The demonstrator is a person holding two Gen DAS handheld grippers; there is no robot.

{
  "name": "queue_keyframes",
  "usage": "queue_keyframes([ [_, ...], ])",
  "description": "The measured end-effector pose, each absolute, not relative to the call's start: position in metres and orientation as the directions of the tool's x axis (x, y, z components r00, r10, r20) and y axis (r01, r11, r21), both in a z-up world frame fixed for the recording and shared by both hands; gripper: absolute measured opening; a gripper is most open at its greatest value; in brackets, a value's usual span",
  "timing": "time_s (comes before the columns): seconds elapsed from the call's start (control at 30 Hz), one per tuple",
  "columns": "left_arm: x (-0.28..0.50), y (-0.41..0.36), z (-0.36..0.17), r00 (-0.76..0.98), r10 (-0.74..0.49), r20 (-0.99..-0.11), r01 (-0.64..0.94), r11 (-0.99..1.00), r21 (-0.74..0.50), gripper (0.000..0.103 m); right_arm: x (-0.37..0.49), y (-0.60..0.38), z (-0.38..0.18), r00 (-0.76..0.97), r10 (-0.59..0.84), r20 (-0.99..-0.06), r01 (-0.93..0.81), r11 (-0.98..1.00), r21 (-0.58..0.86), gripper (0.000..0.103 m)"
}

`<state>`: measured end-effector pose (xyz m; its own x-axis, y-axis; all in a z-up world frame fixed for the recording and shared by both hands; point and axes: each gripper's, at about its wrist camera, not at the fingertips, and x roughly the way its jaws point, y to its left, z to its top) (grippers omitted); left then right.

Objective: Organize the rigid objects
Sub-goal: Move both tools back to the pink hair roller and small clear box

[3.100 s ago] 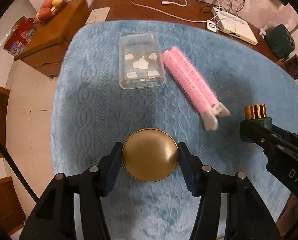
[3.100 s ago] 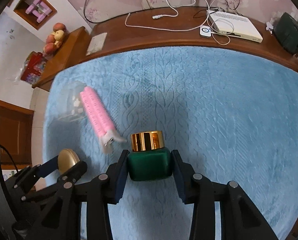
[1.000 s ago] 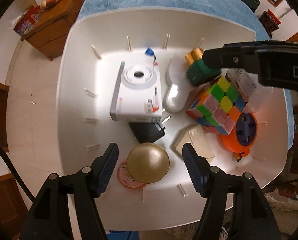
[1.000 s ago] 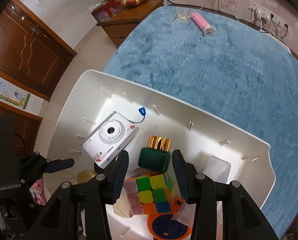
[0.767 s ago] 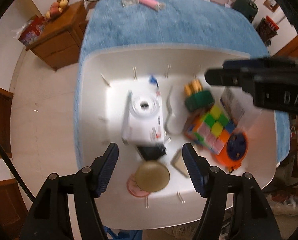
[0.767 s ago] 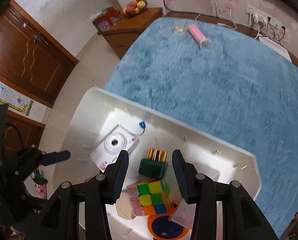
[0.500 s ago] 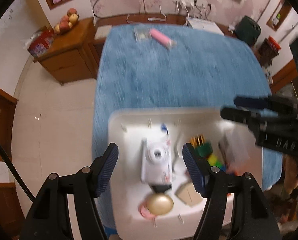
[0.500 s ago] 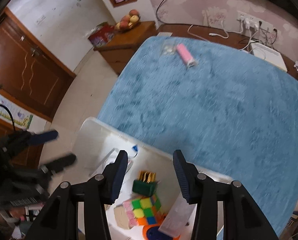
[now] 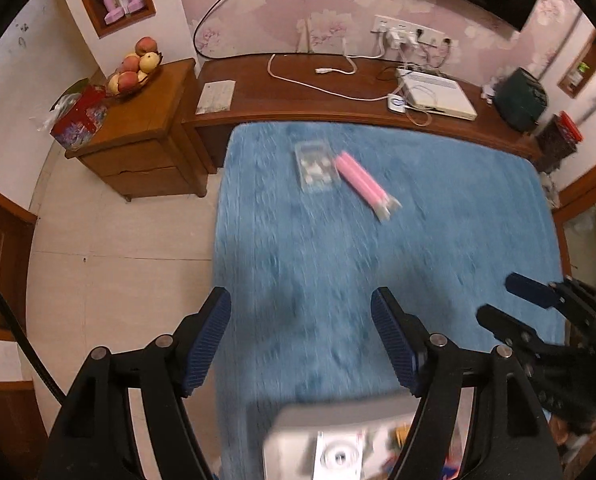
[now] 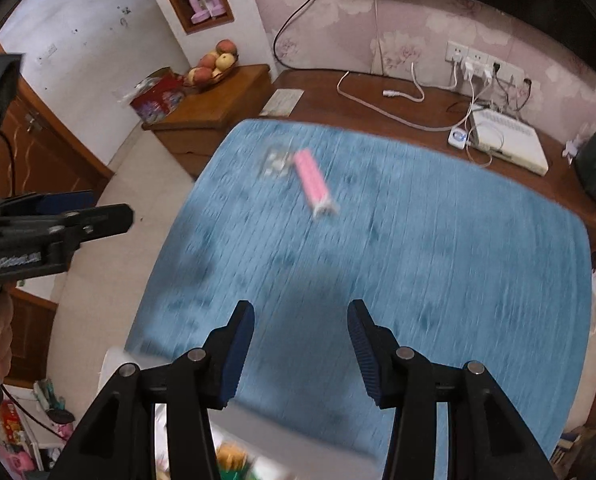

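Both grippers have pulled up and back from the white bin since a second ago; gold compact and green jar stay behind in it. Left gripper point(image 9: 301, 344) jaws wide apart, nothing held; right gripper point(image 10: 300, 354) likewise. Left view shows the white bin point(image 9: 298, 420) rim with a white camera point(image 9: 337, 456) inside, blurred; right view only catches a bin corner. Pink hair roller point(image 9: 361, 184) and clear plastic box point(image 9: 315, 167) lie side by side far off on the blue blanket point(image 10: 417, 260). Wooden desk point(image 9: 298, 92), fruit bowl point(image 10: 210, 70) behind.
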<state>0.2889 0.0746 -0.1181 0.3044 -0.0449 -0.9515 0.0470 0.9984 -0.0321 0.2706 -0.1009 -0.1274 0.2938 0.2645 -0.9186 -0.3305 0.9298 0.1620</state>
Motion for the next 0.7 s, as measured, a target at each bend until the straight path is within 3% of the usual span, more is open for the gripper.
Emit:
queue_keyframes([
  [0.37, 0.398, 0.062, -0.187, 0.219, -0.033, -0.975, -0.021, 0.999, -0.038, 0.076, 0.368, -0.079, -0.188, 0.262, 0.233, -0.937, -0.294, 0.944, 0.153, 0.049],
  [0.7, 0.439, 0.060, -0.224, 0.191, 0.006, -0.982, -0.055, 0.998, -0.005, 0.076, 0.401, -0.060, -0.232, 0.228, 0.227, -0.947, -0.279, 0.947, 0.160, 0.049],
])
